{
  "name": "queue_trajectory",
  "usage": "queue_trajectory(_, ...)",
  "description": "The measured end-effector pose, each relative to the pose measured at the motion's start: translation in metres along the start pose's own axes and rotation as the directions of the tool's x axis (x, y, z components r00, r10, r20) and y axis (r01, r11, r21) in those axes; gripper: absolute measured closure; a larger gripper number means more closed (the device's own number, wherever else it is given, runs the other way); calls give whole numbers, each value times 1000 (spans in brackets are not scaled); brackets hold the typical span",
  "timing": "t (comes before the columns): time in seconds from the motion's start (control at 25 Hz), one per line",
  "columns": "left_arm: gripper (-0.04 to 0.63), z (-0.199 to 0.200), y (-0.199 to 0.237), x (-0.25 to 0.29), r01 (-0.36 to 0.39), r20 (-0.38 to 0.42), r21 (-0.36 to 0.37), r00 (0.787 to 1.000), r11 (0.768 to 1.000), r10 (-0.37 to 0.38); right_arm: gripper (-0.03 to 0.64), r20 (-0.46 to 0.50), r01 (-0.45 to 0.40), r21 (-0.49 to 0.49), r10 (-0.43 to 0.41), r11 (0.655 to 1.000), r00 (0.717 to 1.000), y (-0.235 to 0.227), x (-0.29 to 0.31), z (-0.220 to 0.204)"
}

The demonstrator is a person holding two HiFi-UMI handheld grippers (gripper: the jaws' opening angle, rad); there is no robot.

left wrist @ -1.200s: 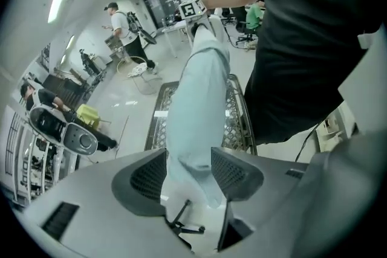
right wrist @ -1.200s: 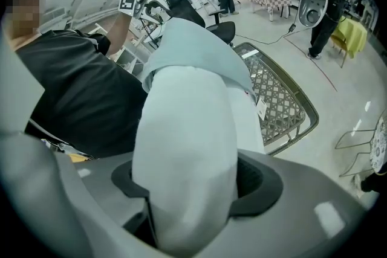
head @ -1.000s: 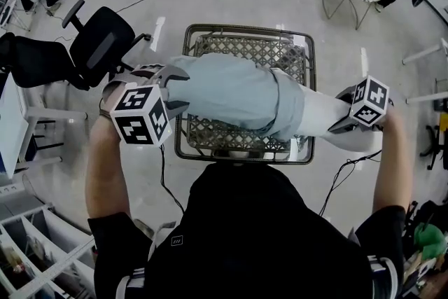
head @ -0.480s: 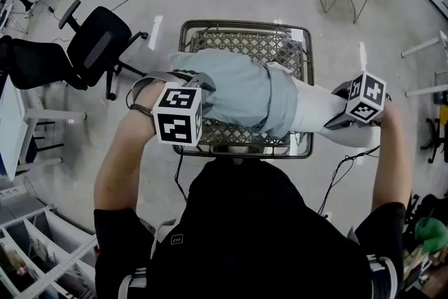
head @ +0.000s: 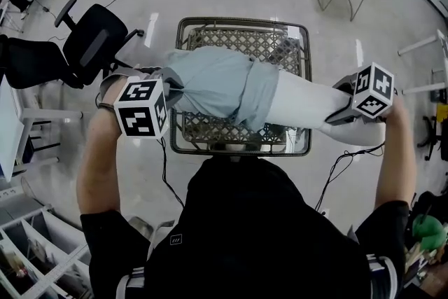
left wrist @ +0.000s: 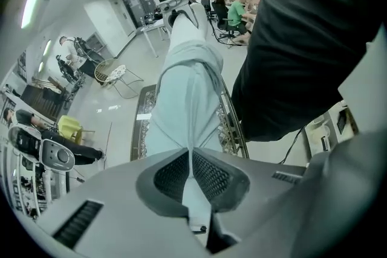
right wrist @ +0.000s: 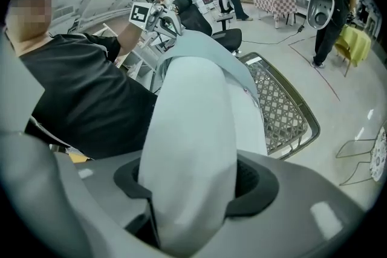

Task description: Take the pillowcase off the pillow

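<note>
Over the wire basket [head: 238, 22], stretched between my two tongs, the pillow [head: 308, 105] lies with its long axis running left to right in the head view. Its pale blue pillowcase [head: 213, 80] covers the left part, with the bunched open mouth facing right. The bare white end sticks out toward my right hand.

What print I can make out is black-and-white square markers on the left cube [head: 142, 108] and the right cube [head: 373, 89] (codes, not words). A small white mark on the black shirt [head: 176, 240] is too small to read.

The left gripper [left wrist: 189, 157] has just been closing, and its jaws now stand almost together, pinching a thin fold of the pillowcase at its far-left end. The right gripper [right wrist: 195, 181] has also been closing a little. Its jaws stand roughly half apart, pressed on the white end of the pillow.
</note>
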State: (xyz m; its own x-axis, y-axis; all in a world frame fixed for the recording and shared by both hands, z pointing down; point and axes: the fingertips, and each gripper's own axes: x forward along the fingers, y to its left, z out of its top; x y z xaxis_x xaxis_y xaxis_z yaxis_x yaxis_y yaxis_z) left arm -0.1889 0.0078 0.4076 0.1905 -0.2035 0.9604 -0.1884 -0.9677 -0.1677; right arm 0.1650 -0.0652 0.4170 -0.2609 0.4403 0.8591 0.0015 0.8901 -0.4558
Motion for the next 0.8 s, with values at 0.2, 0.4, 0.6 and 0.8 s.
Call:
queue_trajectory(0.2,581,-18,0,-4,6,21,-39,1000,999,-6,304,15,-6,8,6,1000,1000,-6,-7,-5)
queue_trajectory(0.4,583,-16,28,10,-64,15,-31,998,997,65,246,-7,57,22,-57,998,998,-33,5,-12)
queue_trajectory(0.6,583,2,76,8,-196,24,-56,980,979,198,210,81,271,-16,-269,962,960,-46,-41,6)
queue_trajectory(0.8,583,14,90,8,-219,37,-41,975,975,221,192,269,418,-102,-380,903,885,-19,-50,84)
